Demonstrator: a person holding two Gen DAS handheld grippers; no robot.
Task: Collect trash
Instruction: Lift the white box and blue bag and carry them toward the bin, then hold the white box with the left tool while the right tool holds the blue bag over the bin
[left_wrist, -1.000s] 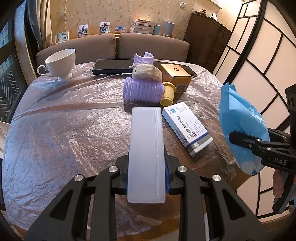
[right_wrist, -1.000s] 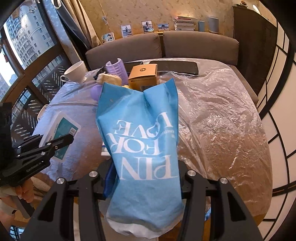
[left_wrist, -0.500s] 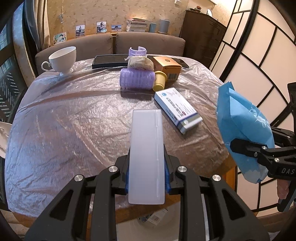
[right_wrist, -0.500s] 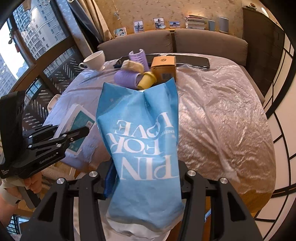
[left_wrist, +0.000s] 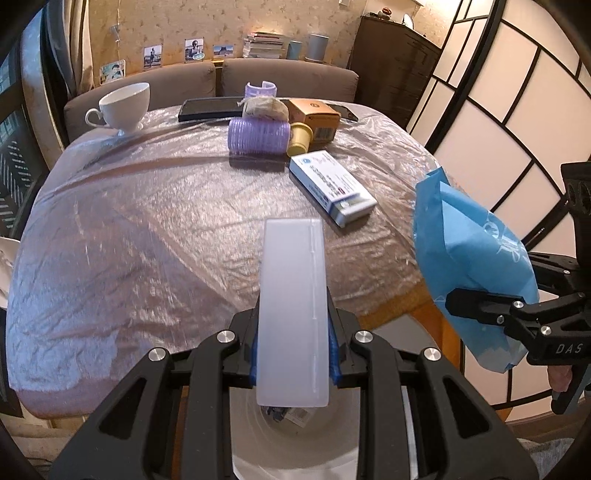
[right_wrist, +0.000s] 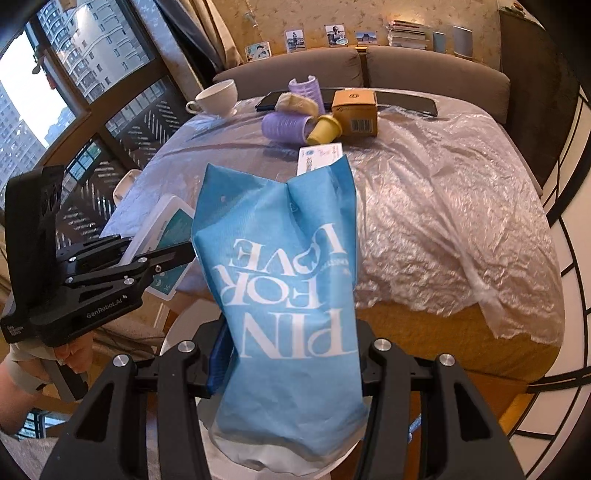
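Beyond table (left_wrist: 147, 229), downward-tilted left gripper (left_wrist: 293, 354) clamping case (left_wrist: 293, 295).

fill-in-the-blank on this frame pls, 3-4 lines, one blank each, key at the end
1. The left tool is shut on a long frosted white plastic ____.
2. The right tool is shut on a ____ pouch printed with white letters.
3. The white teacup stands on the table, which is covered with a sheet of clear ____.
4. The small yellow cup lies beside a ____ hair roller.

Missing words: case; blue; plastic; purple
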